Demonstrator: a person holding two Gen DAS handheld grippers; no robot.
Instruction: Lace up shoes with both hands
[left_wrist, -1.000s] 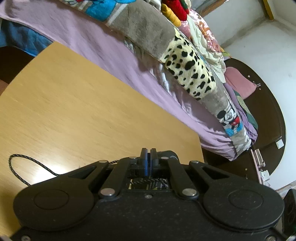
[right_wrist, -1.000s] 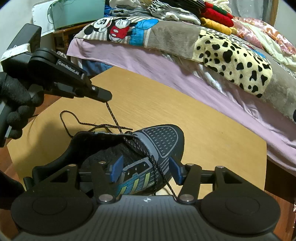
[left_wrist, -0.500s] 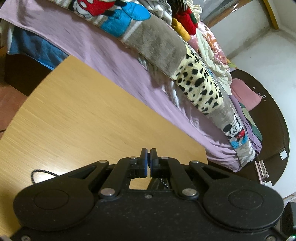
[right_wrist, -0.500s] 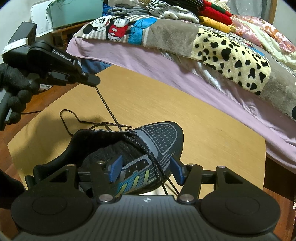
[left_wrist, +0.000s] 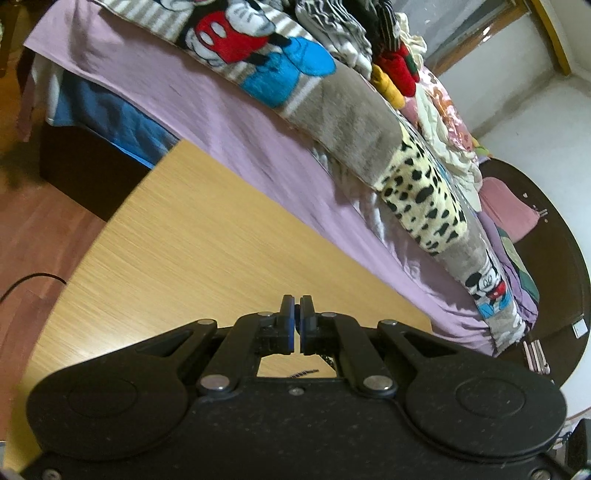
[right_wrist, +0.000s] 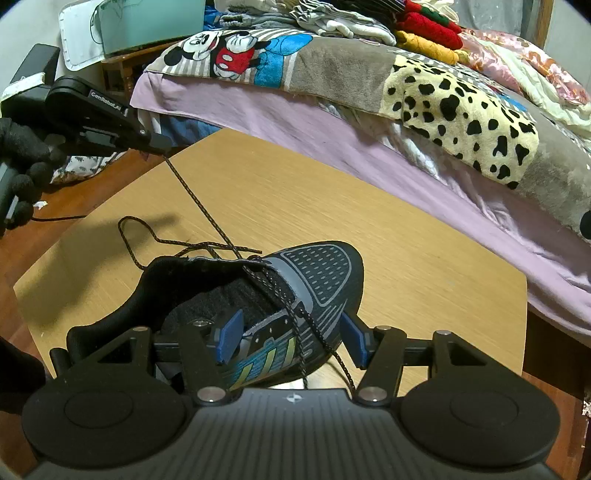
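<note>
Left fingers (right_wrist: 162, 142) clench the taut lace (right_wrist: 199, 206); right fingers (right_wrist: 291, 341) straddle the shoe (right_wrist: 295, 291), grip unclear.

free: bare table (right_wrist: 424, 258) R of shoe (right_wrist: 288, 295) | blocked: bed (right_wrist: 295, 110) behind; taut lace (right_wrist: 195, 203) L

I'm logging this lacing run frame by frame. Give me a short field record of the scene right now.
surface: wooden table beside a bed
shoe: dark sneaker, toe pointing away from the right wrist camera
lace: shoelace runs taut from the sneaker up to the left gripper
left gripper: shut on the shoelace
right gripper: right gripper straddles the sneaker's side, fingers apart
</note>
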